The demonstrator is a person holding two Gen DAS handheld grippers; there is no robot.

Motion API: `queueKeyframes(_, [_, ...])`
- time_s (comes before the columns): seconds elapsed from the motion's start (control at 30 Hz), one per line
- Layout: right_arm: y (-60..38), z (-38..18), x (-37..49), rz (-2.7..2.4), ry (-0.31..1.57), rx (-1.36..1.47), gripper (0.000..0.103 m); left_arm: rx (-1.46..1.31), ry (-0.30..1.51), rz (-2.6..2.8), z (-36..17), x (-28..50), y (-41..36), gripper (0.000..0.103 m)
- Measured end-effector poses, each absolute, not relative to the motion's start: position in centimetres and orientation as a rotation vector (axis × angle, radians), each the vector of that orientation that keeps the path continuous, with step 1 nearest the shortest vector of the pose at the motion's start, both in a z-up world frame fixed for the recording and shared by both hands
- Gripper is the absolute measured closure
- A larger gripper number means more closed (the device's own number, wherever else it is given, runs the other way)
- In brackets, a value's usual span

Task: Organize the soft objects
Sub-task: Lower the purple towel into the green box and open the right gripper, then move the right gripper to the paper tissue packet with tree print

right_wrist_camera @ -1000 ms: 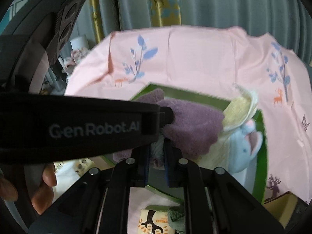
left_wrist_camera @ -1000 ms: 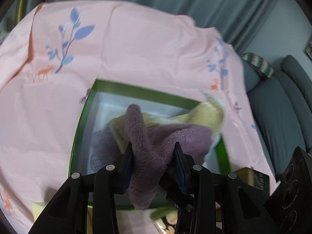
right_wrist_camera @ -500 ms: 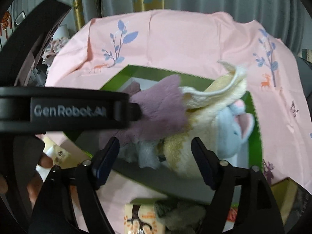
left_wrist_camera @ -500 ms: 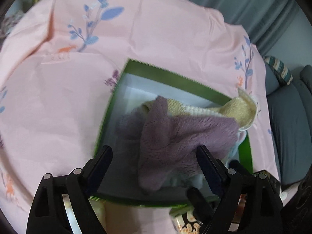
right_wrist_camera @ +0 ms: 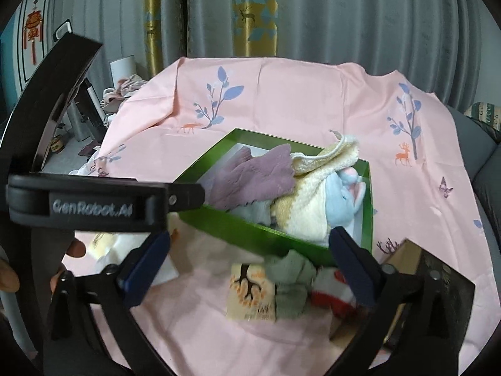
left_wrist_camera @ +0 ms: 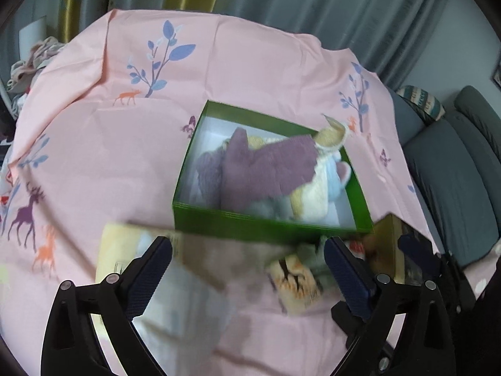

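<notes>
Pink printed tablecloth (left_wrist_camera: 250, 72) carries a green box (right_wrist_camera: 250, 235) near the middle, with a purple cloth (left_wrist_camera: 266, 169) draped over a yellow towel (right_wrist_camera: 300, 206) inside. Both the left gripper (left_wrist_camera: 247, 269) and right gripper (right_wrist_camera: 250, 260) are opening wide, nothing between their jaws.

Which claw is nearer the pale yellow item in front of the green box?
Left. The left claw hangs over the pale yellow item; the right claw is off to its right. Both are opening, empty.
</notes>
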State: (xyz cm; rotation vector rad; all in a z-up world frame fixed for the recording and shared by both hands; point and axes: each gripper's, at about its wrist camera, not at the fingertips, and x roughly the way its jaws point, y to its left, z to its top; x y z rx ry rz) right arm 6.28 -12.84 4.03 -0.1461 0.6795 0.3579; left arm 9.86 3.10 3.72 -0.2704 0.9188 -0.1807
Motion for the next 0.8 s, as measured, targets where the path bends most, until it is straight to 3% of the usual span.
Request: queueKeyframes(0.8, [-14.2, 1.2, 1.2, 0.404, 0.780, -0.141, 0.001, -0.307, 0.946, -0.244, 0.7, 1.9, 2.8, 0.004])
